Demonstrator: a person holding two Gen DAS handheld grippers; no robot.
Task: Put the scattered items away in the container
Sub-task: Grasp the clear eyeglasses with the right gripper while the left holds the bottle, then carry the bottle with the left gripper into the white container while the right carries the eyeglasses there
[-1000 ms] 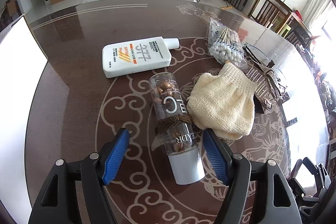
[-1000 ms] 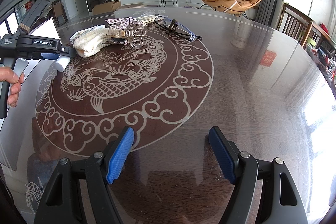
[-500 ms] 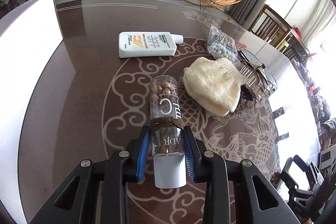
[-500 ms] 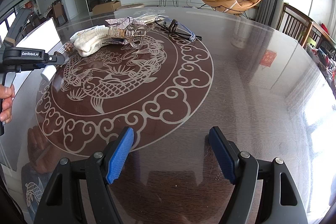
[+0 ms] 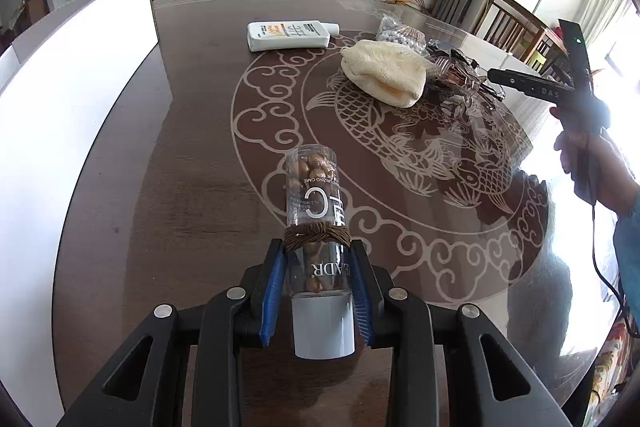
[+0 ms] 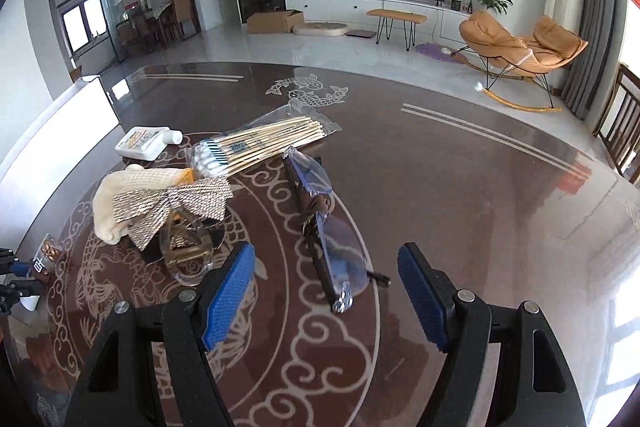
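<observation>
My left gripper (image 5: 318, 269) is shut on a clear capsule bottle (image 5: 316, 211) with a grey cap and brown cord, held above the table. The white container (image 5: 72, 131) stands at the left. A white sunscreen bottle (image 5: 290, 35), a cream knit pouch (image 5: 384, 73), a bag of cotton swabs (image 6: 260, 145), a silver bow hair clip (image 6: 172, 211) and clear glasses (image 6: 324, 223) lie on the table. My right gripper (image 6: 328, 291) is open and empty, with the near end of the glasses between its fingers.
The round dark table (image 6: 460, 187) has a pale fish-and-cloud inlay. The right gripper and the hand holding it show at the right of the left wrist view (image 5: 576, 95). Wooden chairs (image 6: 620, 131) stand at the table's right edge.
My left gripper closed on the capsule bottle and lifted it back toward the container side. My right gripper moved forward across the table to the glasses and stayed open.
</observation>
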